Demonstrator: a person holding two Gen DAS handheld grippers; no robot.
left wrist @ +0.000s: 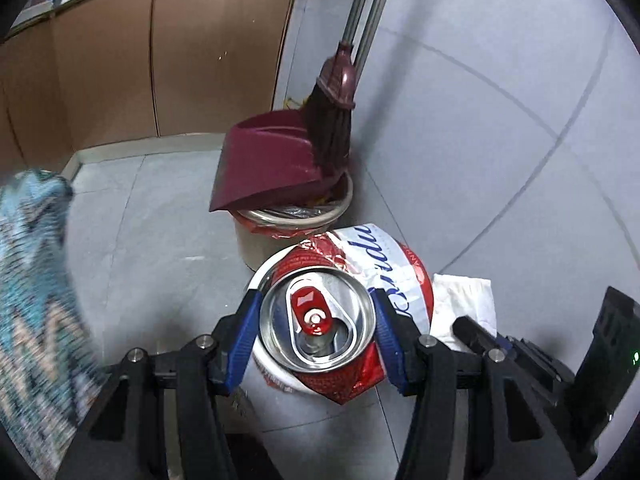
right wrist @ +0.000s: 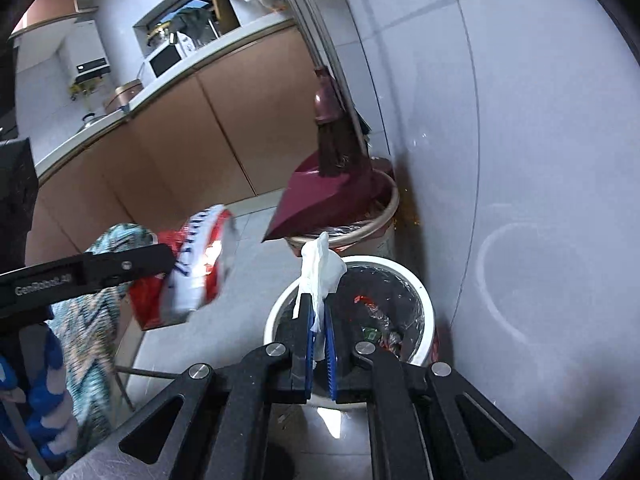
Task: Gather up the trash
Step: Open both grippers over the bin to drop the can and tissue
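My left gripper [left wrist: 316, 328] was closed on the crushed can [left wrist: 320, 320], its blue pads pressed against either side of the silver top, the red-and-white body dented below; my right gripper [right wrist: 319, 348] was nearly shut, pinching a white tissue [right wrist: 320, 268] whose loose end stood up above the tips. Both pieces of trash were therefore in hand and neither had been dropped yet; the white bin [right wrist: 420, 288] stood on the floor directly under the tissue, its black liner already holding some bright wrappers, so I judged the collecting well along and the releasing left to do. In the right wrist view the can [right wrist: 196, 268] hung to the left of that bin, not yet over the opening, so it seemed to need carrying across first.

Room was tight on one side: the tiled wall [right wrist: 540, 160] ran just beside the white bin, and the tan bin [right wrist: 384, 224] stood just behind it with a maroon dustpan [left wrist: 264, 168] tilted over its rim and a broom [left wrist: 334, 120] resting inside; the cabinets [left wrist: 168, 60] stood well apart across open floor; a patterned blue cloth [left wrist: 32, 280] hung near my left side, blurred, and I could not tell what it belonged to.
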